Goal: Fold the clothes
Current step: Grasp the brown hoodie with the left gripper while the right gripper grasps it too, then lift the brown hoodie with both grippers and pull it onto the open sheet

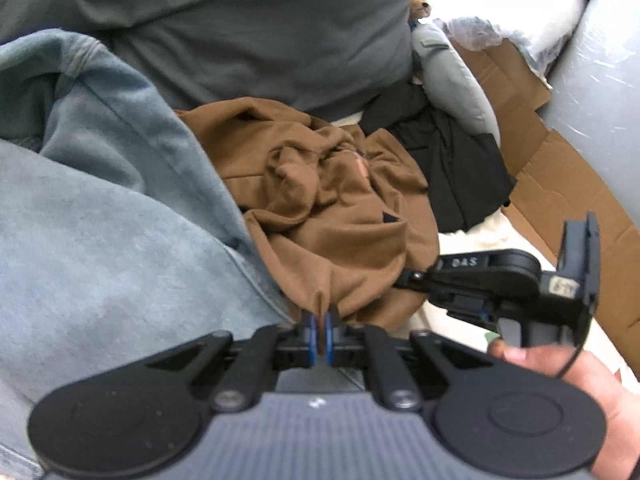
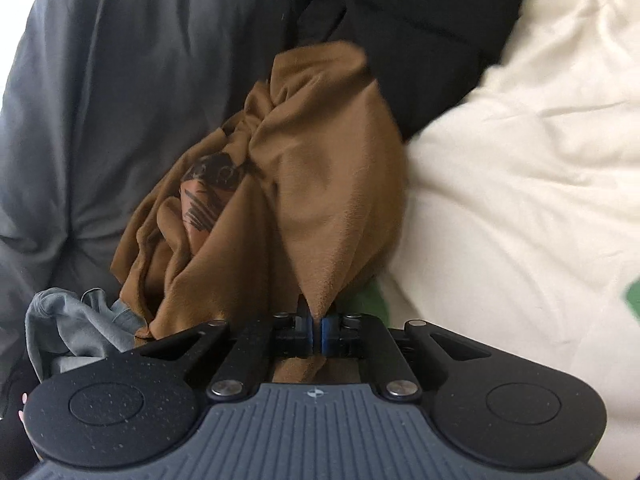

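- Left gripper: fingers pressed together, pinching a thin peak of the brown shirt.
- Right gripper: fingers likewise nipping a fold of the same shirt's edge.
- The shirt lies crumpled on the bed's white sheet, between pale jeans and a black garment.
- Judged soft, light and limp; it will sag, so hold corners or hem, well apart.

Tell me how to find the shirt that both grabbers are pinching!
Look at the heap of clothes on the white bedding. Between the pale blue garment and the black one lies the crumpled brown shirt. It is the only brown one and has a dark printed picture.
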Demonstrator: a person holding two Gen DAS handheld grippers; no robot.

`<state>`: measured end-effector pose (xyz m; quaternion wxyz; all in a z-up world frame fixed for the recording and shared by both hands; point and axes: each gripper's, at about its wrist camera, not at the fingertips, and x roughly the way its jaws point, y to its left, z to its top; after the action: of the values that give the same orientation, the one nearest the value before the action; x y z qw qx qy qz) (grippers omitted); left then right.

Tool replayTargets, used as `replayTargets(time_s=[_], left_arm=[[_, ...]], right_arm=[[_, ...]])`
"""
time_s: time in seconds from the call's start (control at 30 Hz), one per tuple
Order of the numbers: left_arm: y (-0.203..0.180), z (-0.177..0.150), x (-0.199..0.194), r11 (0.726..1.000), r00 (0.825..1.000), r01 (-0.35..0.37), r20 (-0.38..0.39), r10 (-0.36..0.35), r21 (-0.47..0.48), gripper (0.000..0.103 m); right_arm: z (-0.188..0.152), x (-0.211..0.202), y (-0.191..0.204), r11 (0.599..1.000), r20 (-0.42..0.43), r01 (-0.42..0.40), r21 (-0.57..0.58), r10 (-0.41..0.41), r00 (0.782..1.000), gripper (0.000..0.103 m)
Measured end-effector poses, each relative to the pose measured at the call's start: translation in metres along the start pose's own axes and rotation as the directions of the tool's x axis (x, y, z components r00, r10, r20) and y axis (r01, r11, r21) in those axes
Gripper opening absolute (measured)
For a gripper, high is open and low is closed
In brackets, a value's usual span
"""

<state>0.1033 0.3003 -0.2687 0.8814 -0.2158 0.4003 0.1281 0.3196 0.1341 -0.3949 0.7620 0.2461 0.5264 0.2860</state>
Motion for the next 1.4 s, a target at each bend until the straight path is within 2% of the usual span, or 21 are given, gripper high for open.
replayTargets(time_s=[0.23, 0.4, 0.47, 0.6, 0.67, 0.93, 1.03, 1.13, 1.4], left_arm=[[-0.020, -0.004, -0.009, 0.993, 0.995, 0.101, -0.024, -0.100, 0.062, 0.005], [-0.037, -0.008, -0.012, 0.979, 0.983, 0.178, -0.072, -0.171, 0.101, 0.005], [-0.043, -0.011, -0.013, 0.972, 0.977, 0.203, -0.099, -0.191, 0.120, 0.008], [-0.048, -0.018, -0.012, 0.971, 0.977, 0.184, -0.133, -0.164, 0.152, 0.021], [-0.046, -0.018, -0.009, 0.975, 0.979, 0.171, -0.138, -0.152, 0.141, 0.035], [-0.044, -0.016, -0.006, 0.981, 0.985, 0.136, -0.129, -0.118, 0.141, 0.052], [-0.053, -0.018, -0.005, 0.978, 0.984, 0.143, -0.132, -0.122, 0.155, 0.054], [-0.065, -0.022, -0.001, 0.973, 0.980, 0.158, -0.145, -0.134, 0.166, 0.061], [-0.107, -0.037, 0.005, 0.948, 0.964, 0.225, -0.194, -0.182, 0.227, 0.062]], right_arm=[[-0.002, -0.048, -0.011, 0.998, 0.063, 0.057, 0.001, -0.057, 0.996, 0.001], [0.000, -0.083, -0.017, 0.992, 0.093, 0.117, -0.039, -0.113, 0.989, 0.001], [0.001, -0.097, -0.021, 0.986, 0.109, 0.155, -0.060, -0.148, 0.983, 0.001], [0.004, -0.126, -0.029, 0.972, 0.135, 0.220, -0.088, -0.207, 0.969, 0.000], [0.005, -0.137, -0.033, 0.966, 0.140, 0.242, -0.093, -0.228, 0.964, 0.000], [0.007, -0.184, -0.061, 0.933, 0.123, 0.324, -0.153, -0.308, 0.944, 0.000], [0.009, -0.202, -0.070, 0.918, 0.104, 0.346, -0.196, -0.332, 0.938, 0.000], [0.008, -0.226, -0.078, 0.905, 0.096, 0.365, -0.218, -0.352, 0.931, 0.000], [-0.006, -0.279, -0.103, 0.882, 0.106, 0.417, -0.220, -0.403, 0.909, 0.000]])
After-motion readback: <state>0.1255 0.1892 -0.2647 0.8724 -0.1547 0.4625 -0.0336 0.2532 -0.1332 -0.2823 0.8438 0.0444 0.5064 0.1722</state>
